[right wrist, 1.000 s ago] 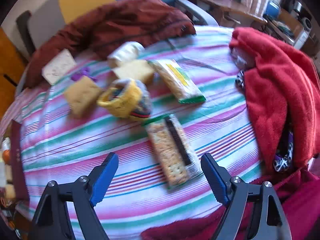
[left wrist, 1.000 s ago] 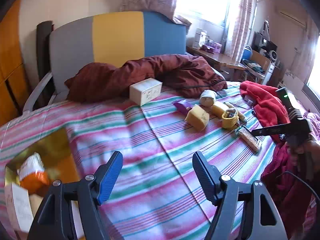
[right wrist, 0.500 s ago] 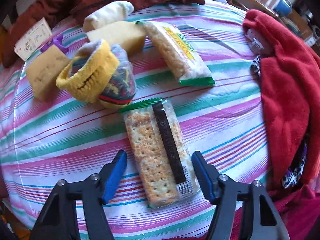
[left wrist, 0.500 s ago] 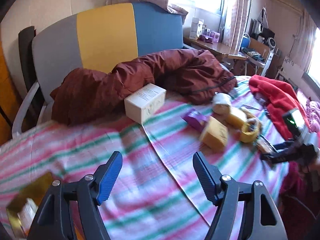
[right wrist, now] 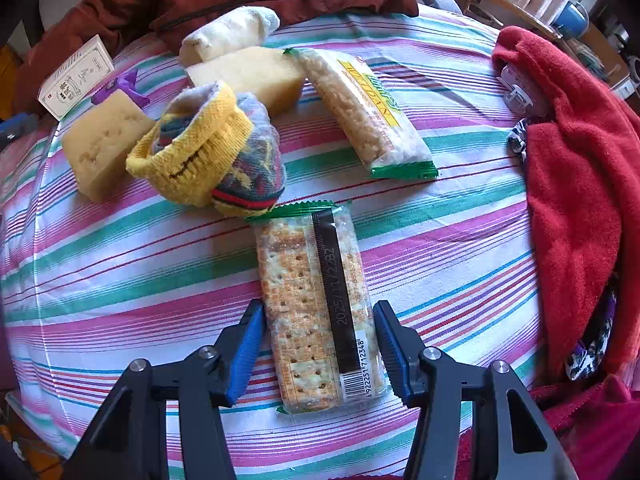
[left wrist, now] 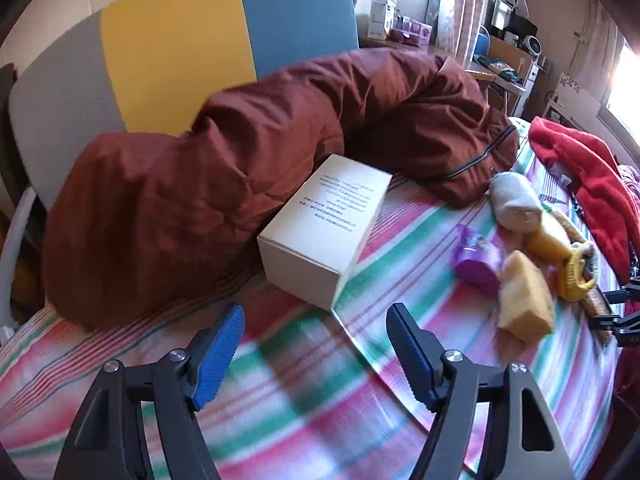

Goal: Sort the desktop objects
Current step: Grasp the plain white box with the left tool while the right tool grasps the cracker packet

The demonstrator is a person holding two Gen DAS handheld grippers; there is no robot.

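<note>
between the blue pads of the right claw (right wrist: 318, 344) lay the near end of the cracker packet (right wrist: 316, 304), flat on the striped cloth (right wrist: 120, 272); the jaws were closing, one pad close to each long edge, but a sliver of cloth showed on either side, so they did not look to be pressing yet. the likely trouble was a crush: the crackers inside looked brittle, and a hard squeeze across the width could have snapped them. the wrapper looked slick too, and a grip so near one end might have let the long packet droop or slide out once lifted. the pads sat low against the cloth, which could have been pinched up along with it. just beyond the far end sat a yellow sock bundle (right wrist: 208, 160), nearly touching it, so a careless lift might have dragged that along. further off lay a second snack bar (right wrist: 364, 112) and two sponges (right wrist: 104, 144). the left claw (left wrist: 316, 354) hung wide apart and empty over bare cloth, short of the white box (left wrist: 324, 232), with its view blurred, so any risk there was harder to judge.
</note>
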